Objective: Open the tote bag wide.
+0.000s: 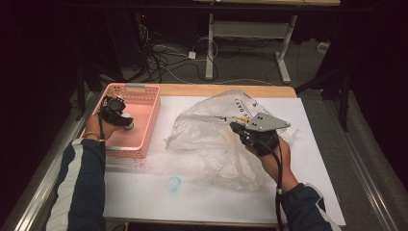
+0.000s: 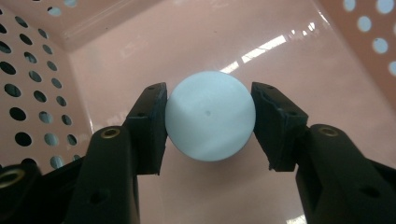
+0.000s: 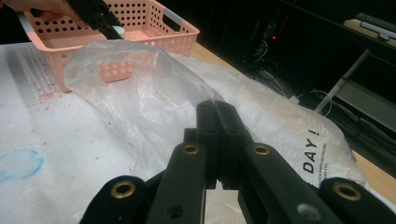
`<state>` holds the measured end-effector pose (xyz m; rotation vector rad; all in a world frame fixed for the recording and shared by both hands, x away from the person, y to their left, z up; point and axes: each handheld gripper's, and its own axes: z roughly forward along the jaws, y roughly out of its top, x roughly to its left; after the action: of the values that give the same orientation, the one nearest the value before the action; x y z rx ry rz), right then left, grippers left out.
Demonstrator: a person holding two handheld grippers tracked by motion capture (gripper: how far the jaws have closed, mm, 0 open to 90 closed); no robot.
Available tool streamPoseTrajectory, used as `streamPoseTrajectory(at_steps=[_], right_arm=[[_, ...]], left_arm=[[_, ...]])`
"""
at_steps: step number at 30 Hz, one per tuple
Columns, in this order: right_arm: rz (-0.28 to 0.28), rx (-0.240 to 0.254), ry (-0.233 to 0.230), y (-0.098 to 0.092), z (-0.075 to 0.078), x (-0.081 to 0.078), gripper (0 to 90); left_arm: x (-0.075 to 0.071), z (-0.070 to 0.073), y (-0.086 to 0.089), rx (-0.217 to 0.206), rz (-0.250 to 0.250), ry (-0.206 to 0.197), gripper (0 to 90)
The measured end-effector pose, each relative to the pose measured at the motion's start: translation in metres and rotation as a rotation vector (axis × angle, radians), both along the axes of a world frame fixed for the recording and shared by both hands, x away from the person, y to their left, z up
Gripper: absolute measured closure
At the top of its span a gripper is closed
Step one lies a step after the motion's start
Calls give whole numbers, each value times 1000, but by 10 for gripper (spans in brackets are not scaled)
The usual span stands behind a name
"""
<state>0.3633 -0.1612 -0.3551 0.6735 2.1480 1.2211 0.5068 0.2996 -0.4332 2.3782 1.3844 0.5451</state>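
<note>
Ball (image 2: 210, 115), pale blue, inside pink basket (image 1: 144, 98), clamped between left gripper (image 1: 126, 121) jaws for lifting out; right gripper (image 3: 217, 109), jaws together pinching plastic bag (image 1: 211, 122) beside basket, holding its mouth ready

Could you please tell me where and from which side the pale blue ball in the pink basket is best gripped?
Grip the smooth pale blue ball across its widest middle, coming from above into the pink perforated plastic basket. It is round, so off-centre pads would probably slip. The left hand-held gripper already has its pads at the ball's two sides.
</note>
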Motion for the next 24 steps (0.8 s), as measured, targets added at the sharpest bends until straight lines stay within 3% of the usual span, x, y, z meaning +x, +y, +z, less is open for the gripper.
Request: streamPoseTrajectory(at_steps=[5, 10, 12, 20, 24], right_arm=[[3, 4, 2, -1, 1, -1, 900], [9, -5, 5, 1, 0, -2, 900], [7, -2, 6, 2, 0, -2, 900], [11, -5, 6, 7, -2, 0, 900], [10, 2, 11, 8, -2, 1, 900]], left_arm=[[-4, 4, -2, 3, -29, -9, 484], [-20, 20, -4, -53, -75, -125, 485], [-28, 24, -7, -56, -89, -161, 485], [-68, 32, -14, -141, -127, -322, 486], [-86, 34, -17, -188, -148, -379, 486]])
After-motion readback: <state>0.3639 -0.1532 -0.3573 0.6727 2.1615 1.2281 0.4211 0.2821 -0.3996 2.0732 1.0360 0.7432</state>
